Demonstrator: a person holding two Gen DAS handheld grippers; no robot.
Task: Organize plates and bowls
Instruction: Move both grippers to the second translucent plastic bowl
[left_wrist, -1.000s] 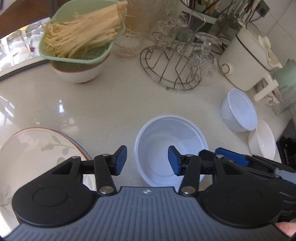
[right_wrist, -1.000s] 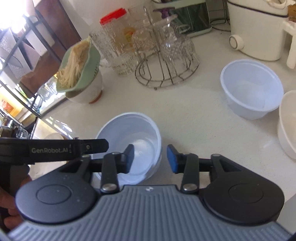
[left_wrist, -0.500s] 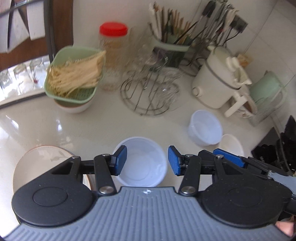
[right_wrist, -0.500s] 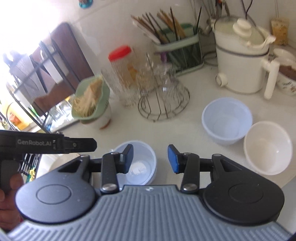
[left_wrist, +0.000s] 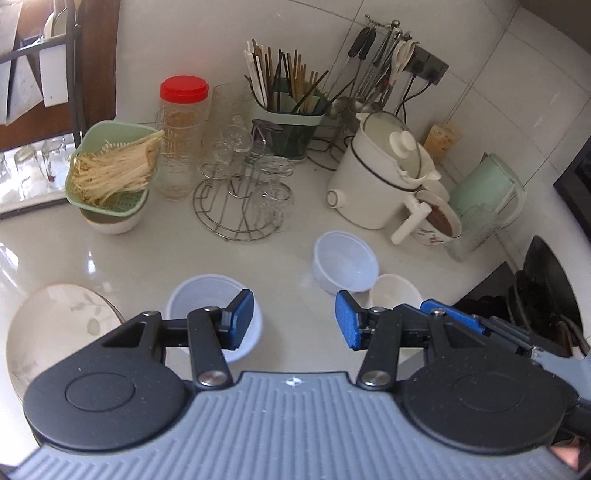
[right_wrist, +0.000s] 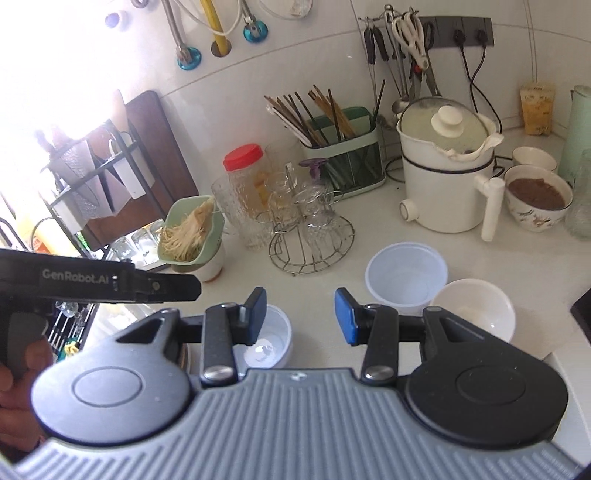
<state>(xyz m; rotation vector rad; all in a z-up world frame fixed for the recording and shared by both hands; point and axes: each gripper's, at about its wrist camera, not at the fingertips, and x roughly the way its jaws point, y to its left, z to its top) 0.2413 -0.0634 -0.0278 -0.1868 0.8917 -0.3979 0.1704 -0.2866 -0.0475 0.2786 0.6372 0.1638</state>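
On the white counter, a translucent plastic bowl (left_wrist: 207, 295) sits near my left gripper (left_wrist: 293, 319), partly behind its left finger; it also shows in the right wrist view (right_wrist: 275, 338). A second plastic bowl (left_wrist: 343, 260) (right_wrist: 404, 273) stands upright further right, touching a white ceramic bowl (left_wrist: 395, 291) (right_wrist: 476, 310). A floral plate (left_wrist: 55, 325) lies at the left. My left gripper is open and empty, well above the counter. My right gripper (right_wrist: 299, 314) is open and empty, also raised.
A wire glass rack (left_wrist: 242, 199), a red-lidded jar (left_wrist: 183, 125), a green colander of noodles (left_wrist: 110, 173), a chopstick holder (left_wrist: 291, 125), a white electric pot (left_wrist: 380, 177) and a filled bowl (right_wrist: 537, 195) crowd the back. A black stove (left_wrist: 543, 280) lies right.
Both grippers have risen and pulled back from the near plastic bowl, so the counter looks smaller and farther. Both stay open and empty.
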